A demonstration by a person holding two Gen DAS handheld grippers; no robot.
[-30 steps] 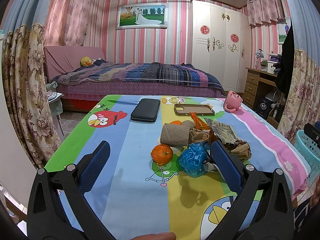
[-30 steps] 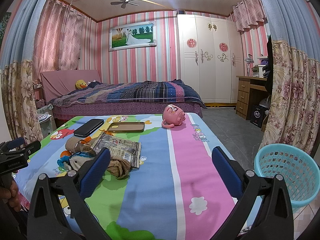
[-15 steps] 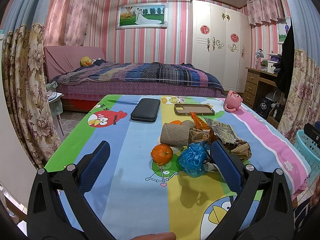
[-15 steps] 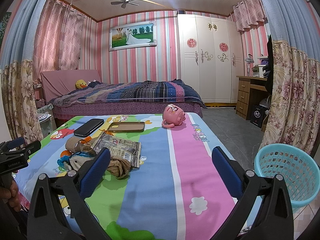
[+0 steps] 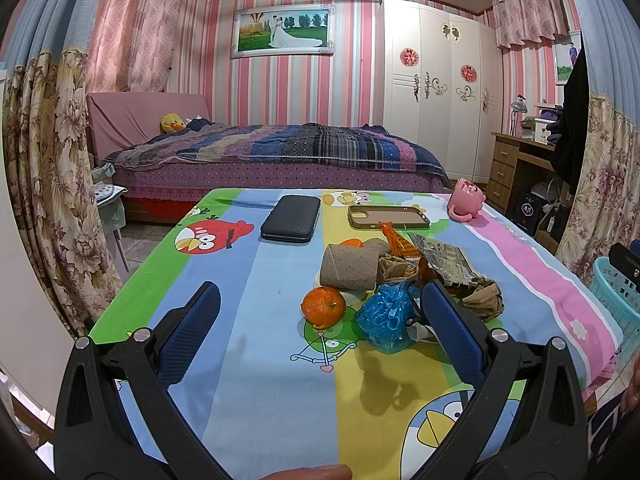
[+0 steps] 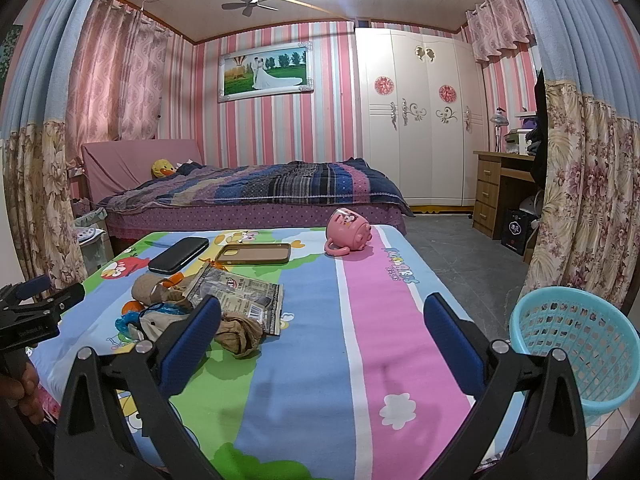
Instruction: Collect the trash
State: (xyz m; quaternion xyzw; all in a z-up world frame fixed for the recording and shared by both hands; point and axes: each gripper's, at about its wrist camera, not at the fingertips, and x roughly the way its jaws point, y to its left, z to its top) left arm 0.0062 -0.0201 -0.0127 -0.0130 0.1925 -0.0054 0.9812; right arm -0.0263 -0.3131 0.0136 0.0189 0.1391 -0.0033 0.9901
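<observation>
Between the wide-open fingers of the left gripper [image 5: 320, 328] nothing has changed: the trash pile [image 5: 404, 276] lies untouched beside the orange [image 5: 323, 306], so collecting has not started. The right gripper [image 6: 322, 330] hangs open too, the basket [image 6: 576, 348] beside the cartoon tablecloth [image 6: 360, 300]; beyond stands a bed [image 6: 256, 188].

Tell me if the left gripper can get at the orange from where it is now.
Probably yes. The left gripper has its jaws wide open and empty, and the orange sits just ahead between them on bare tablecloth. Only the blue plastic bag crowds its right side.
</observation>
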